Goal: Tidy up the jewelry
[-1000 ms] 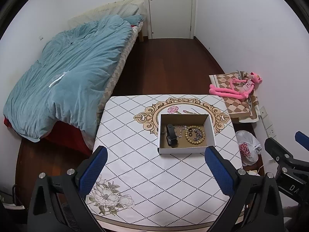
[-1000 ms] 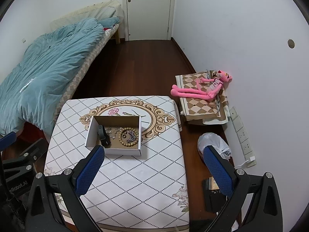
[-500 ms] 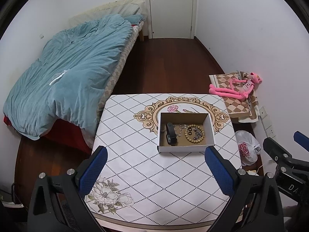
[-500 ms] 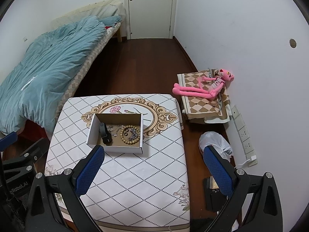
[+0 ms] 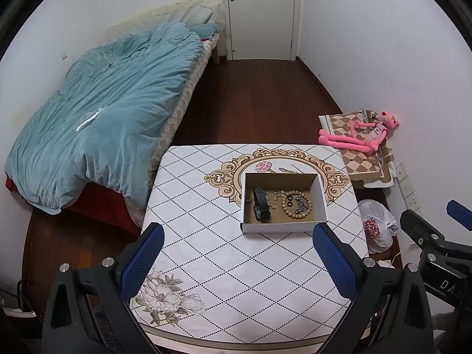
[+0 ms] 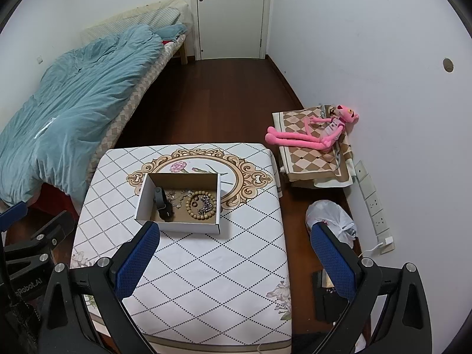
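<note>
An open white cardboard box (image 5: 283, 227) (image 6: 177, 225) sits on the table with the patterned cloth (image 5: 206, 250) (image 6: 206, 265). Inside lie a black wristband (image 5: 261, 205) (image 6: 162, 202), a wooden bead bracelet (image 5: 296, 205) (image 6: 201, 205), thin silver chains (image 5: 274, 196) (image 6: 178, 196) and two small dark rings (image 5: 290, 201). My left gripper (image 5: 236, 261) is open and empty, high above the table's near side. My right gripper (image 6: 234, 261) is open and empty, above the table's right edge. Each gripper shows at the side of the other's view.
A bed with a blue duvet (image 5: 103, 124) fills the left. A pink plush toy (image 6: 312, 132) lies on a checked cushion (image 6: 312, 159) by the right wall. A white plastic bag (image 6: 329, 216) sits on the floor. A closed white door (image 5: 261, 14) stands at the back.
Both grippers have pulled back and up slightly, so the table and box sit a little higher and smaller in view. The box contents have not moved.
</note>
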{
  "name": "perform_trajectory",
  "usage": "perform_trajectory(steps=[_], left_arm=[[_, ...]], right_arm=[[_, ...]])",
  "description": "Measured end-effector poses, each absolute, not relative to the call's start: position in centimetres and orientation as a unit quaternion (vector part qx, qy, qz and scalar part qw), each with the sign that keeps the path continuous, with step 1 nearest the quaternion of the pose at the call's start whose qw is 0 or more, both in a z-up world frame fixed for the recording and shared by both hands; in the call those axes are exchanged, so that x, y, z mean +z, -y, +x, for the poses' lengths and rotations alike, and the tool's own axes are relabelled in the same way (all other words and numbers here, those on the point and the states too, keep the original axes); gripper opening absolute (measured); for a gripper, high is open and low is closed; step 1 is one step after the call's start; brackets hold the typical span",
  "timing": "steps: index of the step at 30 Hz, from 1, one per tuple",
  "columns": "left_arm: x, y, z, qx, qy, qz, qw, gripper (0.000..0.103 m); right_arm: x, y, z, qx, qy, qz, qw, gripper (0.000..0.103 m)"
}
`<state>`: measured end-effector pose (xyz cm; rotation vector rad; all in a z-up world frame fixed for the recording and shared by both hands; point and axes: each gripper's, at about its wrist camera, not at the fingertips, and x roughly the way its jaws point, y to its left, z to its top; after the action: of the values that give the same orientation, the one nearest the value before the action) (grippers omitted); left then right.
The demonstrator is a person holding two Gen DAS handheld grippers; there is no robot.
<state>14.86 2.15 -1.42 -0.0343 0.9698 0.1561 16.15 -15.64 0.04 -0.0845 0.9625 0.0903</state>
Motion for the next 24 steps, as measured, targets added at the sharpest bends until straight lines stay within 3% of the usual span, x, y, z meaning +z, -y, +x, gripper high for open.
perform_trajectory(steps=[24], left_arm=[[-0.88,-2.02,14.67,0.082,-0.465,-0.015,0.882,0.103]], right_arm=[[0.09,15.37,16.13,0.053,-0.468,-0.042,0.881,0.103]])
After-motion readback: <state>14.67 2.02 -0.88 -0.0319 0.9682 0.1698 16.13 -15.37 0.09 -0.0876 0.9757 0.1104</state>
